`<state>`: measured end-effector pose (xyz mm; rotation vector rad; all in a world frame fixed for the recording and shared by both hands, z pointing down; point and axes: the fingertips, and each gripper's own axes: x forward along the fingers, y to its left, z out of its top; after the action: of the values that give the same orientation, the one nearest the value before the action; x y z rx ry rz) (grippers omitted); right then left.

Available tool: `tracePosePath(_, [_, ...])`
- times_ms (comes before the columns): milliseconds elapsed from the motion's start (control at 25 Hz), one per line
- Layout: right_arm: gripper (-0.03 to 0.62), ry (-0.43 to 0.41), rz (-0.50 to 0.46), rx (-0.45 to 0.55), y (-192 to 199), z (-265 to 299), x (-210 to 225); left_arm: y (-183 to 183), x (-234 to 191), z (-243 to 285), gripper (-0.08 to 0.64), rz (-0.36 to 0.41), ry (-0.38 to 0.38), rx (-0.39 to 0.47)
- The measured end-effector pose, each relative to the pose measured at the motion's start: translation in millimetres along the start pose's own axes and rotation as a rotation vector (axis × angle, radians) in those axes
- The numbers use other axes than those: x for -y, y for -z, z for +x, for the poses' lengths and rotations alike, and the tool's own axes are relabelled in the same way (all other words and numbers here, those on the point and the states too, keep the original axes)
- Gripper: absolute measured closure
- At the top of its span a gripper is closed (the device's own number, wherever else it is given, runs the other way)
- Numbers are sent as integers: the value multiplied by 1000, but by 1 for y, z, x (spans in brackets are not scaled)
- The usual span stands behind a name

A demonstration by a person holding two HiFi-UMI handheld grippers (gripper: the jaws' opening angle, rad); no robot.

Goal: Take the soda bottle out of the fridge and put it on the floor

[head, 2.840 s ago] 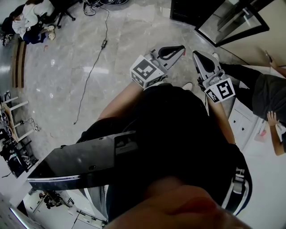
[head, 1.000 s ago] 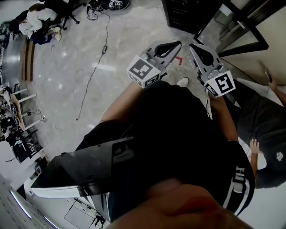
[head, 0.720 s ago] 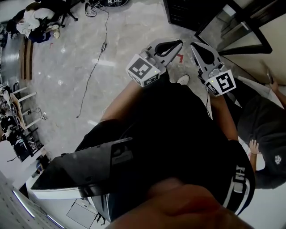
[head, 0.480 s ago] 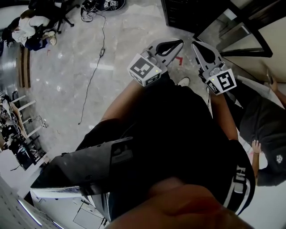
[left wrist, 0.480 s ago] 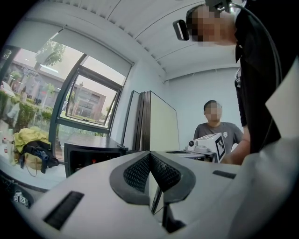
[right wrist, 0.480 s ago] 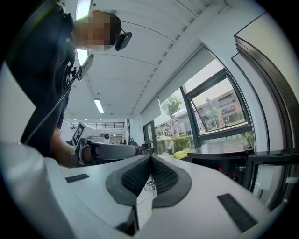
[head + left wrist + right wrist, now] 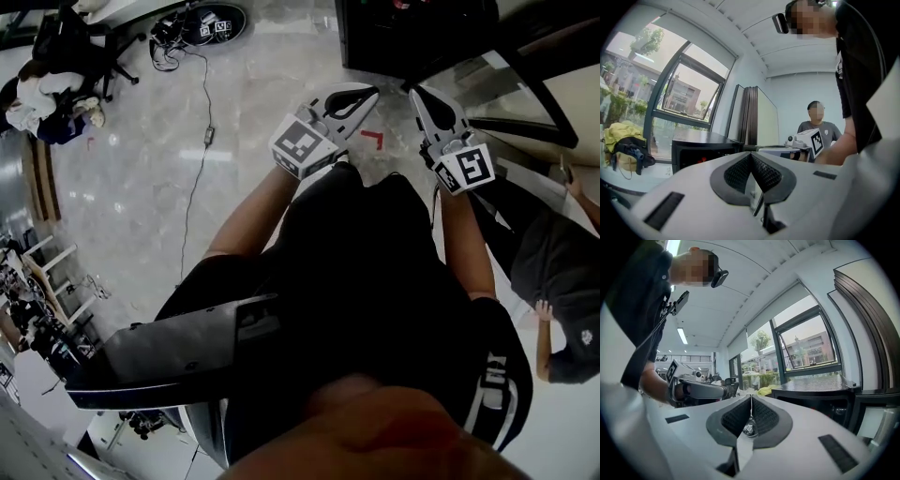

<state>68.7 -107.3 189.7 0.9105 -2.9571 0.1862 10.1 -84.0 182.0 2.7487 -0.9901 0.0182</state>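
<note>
No soda bottle can be made out in any view. It is judged to be inside the low dark fridge (image 7: 412, 42), which is seen just ahead of both grippers at the top of the head view. Whether its door is open cannot be told. The left gripper (image 7: 371, 92) is clenched on nothing, with its pads pressed together. The right gripper (image 7: 419, 94) is likewise closed and empty. Both are held level, side by side, above the marble floor (image 7: 234, 150). The step in hand is judged to be the approach. For this to be done well, the door edge should be found first, one pair of jaws should be parted before contact, and the bottle should be taken upright by its body. Room should be left for the seated person (image 7: 553, 262) close at the right
</note>
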Motion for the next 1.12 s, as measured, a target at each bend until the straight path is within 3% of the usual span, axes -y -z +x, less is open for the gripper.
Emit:
tracePosePath(240, [578, 75, -30, -40, 28, 36, 56, 18, -49, 30, 563, 7, -9, -38])
tracePosePath(480, [578, 149, -23, -52, 69, 81, 136, 41, -108, 73, 563, -33, -122, -5])
tracePosePath(800, [566, 257, -59, 20, 150, 125, 228, 123, -172, 129, 563, -80, -207, 23])
tracePosePath(960, [498, 264, -64, 29, 190, 141, 247, 174, -194, 151, 563, -38, -227, 32])
tracePosePath(1120, [382, 243, -36, 7, 213, 159, 264, 194, -212, 167, 563, -22, -250, 42])
